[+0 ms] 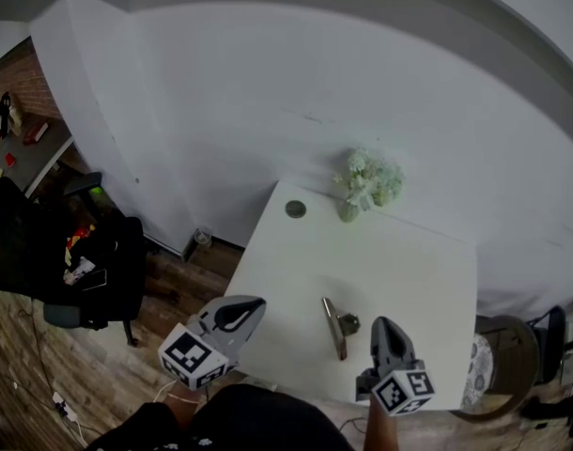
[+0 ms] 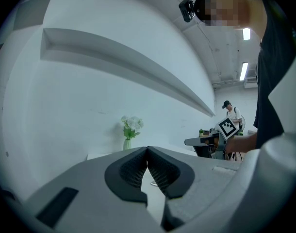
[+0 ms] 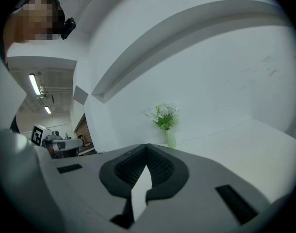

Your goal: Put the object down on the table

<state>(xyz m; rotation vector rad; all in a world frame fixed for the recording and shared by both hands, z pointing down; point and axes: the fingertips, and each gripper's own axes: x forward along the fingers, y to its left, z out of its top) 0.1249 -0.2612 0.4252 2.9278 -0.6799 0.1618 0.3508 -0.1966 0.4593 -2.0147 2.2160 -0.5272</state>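
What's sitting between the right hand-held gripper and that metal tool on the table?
Nothing visible. The metal tool lies on bare table just left of the right hand-held gripper; the flower vase and round disc stand far off by the wall.

Metal object (image 1: 335,328) flat on table (image 1: 413,261)

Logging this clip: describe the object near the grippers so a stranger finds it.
On the white table, look near its front edge between the left gripper and right gripper. A slim metallic bar lies there, the only long thing; the flower vase and dark disc sit far back.
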